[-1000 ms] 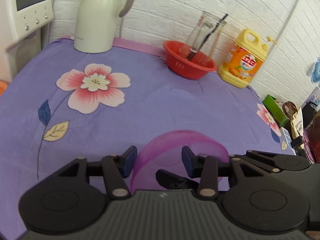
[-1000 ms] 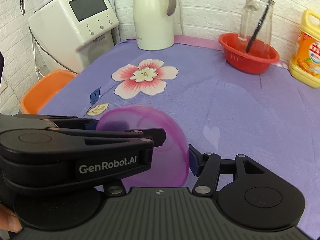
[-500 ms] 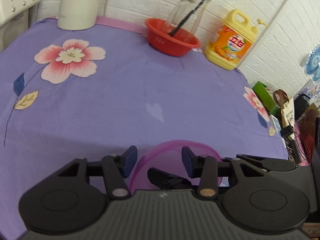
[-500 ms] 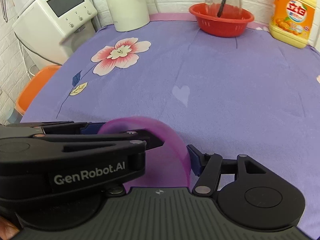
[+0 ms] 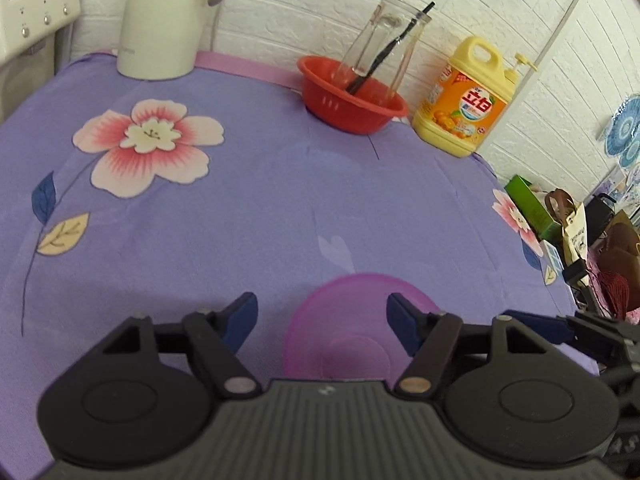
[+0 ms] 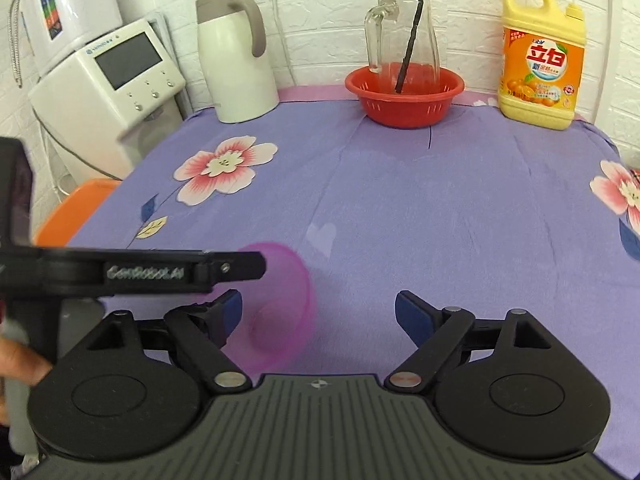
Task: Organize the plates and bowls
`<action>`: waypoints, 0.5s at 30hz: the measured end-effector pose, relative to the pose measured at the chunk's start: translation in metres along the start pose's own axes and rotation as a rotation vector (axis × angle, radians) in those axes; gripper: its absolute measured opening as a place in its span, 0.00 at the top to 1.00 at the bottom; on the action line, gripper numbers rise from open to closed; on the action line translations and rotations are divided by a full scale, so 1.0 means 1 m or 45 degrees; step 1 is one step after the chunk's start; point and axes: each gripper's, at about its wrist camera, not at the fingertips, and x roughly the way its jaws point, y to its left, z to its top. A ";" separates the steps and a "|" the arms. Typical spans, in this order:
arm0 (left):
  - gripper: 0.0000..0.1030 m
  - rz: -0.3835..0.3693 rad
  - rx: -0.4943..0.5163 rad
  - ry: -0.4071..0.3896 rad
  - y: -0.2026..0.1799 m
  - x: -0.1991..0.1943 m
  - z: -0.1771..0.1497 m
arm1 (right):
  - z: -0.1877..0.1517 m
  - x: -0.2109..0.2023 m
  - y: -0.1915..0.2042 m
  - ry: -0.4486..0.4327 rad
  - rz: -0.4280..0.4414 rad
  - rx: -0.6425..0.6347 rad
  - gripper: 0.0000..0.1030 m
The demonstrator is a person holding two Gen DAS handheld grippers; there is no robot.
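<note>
Left gripper (image 5: 322, 314): fingers spread wide, nothing pinched. Pink bowl (image 5: 352, 324) sits on the purple tablecloth (image 5: 260, 208) right under it, between the two blue pads and nearer the right one; cannot tell whether that pad touches the rim. Bowl looks blurred.

Right gripper (image 6: 318, 312): fingers also spread apart, holding nothing. From its camera the pink bowl (image 6: 280, 300) lies just ahead and toward its left finger, partly behind the left gripper's black body, which crosses in from the left at finger level.

Ahead of both grippers, open cloth with a faint heart mark, then a large pink flower print (image 6: 224, 168) ahead-left.

Far ahead, along the white brick wall: white kettle (image 6: 236, 60) far left, red basket (image 6: 404, 94) straight ahead with a glass jug (image 6: 404, 32) standing in it and a black stick leaning in the jug, yellow detergent bottle (image 6: 540, 56) far right.

Beyond the table's left edge: white machine with a screen (image 6: 108, 88), orange tub (image 6: 72, 212) below it.
</note>
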 end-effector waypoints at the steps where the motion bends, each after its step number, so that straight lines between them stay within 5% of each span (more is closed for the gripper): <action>1: 0.32 -0.003 -0.001 0.001 0.000 0.000 -0.001 | -0.005 -0.005 0.001 0.001 0.004 -0.011 0.00; 7: 0.31 0.010 0.035 0.004 -0.003 0.005 0.009 | -0.029 -0.012 0.023 0.107 0.015 -0.208 0.00; 15: 0.27 0.043 0.126 0.062 -0.014 0.024 0.003 | -0.023 0.033 0.030 0.230 -0.025 -0.313 0.00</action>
